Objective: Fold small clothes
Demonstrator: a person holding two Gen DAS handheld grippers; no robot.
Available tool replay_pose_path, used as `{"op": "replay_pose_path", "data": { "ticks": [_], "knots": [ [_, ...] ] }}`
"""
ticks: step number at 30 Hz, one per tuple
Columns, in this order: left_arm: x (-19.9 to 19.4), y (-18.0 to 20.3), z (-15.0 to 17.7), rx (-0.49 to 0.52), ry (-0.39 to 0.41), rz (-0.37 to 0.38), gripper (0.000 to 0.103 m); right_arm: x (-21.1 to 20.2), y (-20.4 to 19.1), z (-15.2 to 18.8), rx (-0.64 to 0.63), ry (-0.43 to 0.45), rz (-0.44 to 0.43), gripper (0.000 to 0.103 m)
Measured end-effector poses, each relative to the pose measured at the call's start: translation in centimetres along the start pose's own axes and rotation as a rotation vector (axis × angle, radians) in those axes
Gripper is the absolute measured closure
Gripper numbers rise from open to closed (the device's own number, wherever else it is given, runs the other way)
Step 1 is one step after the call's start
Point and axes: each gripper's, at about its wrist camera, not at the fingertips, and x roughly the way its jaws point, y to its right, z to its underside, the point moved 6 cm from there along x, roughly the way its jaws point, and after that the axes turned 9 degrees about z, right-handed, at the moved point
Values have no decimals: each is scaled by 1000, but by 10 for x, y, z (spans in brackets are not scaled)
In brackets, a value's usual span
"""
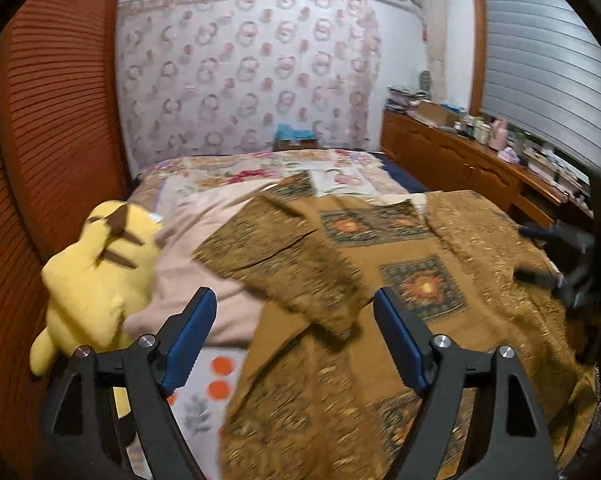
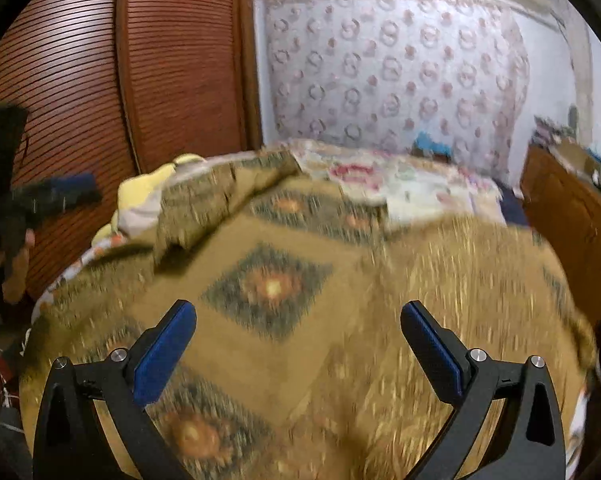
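Note:
A mustard-brown shirt (image 1: 380, 320) printed with dark square medallions lies spread over the bed. One sleeve (image 1: 292, 264) is folded across its body. My left gripper (image 1: 294, 294) hovers above the shirt's left part, blue pads wide apart and open with nothing between them. In the right wrist view the same shirt (image 2: 300, 360) fills the foreground, blurred. My right gripper (image 2: 298, 306) is open over it and holds nothing. The left gripper (image 2: 56, 196) shows at that view's left edge. At the right edge of the left wrist view, the right gripper (image 1: 556, 256) appears.
A yellow plush toy (image 1: 96, 280) and a pale pink cloth (image 1: 204, 240) lie left of the shirt on the floral bedspread (image 1: 260, 172). A slatted wooden door (image 1: 52, 140) stands at the left. A cluttered wooden dresser (image 1: 460, 152) runs along the right.

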Motion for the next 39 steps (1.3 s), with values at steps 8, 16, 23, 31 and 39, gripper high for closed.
{"op": "replay_pose_path", "data": {
  "ticks": [8,16,23,31,39],
  "knots": [
    [-4,-26,22,-59,-4,-36,22,64,-53,-67,-94,23,-122,8],
    [-3,-31,34,-66,-20,-42,22,149,-126,-78,-202,-118,-257,29],
    [-6,-31,40,-69,-23,-46,22,191,-183,-67,-304,-221,-286,38],
    [-4,-31,46,-74,-29,-42,22,215,-199,-71,-326,-214,-216,89],
    [-2,-24,42,-71,-21,-27,22,186,-157,-100,-180,-69,-157,98]
  ]
}}
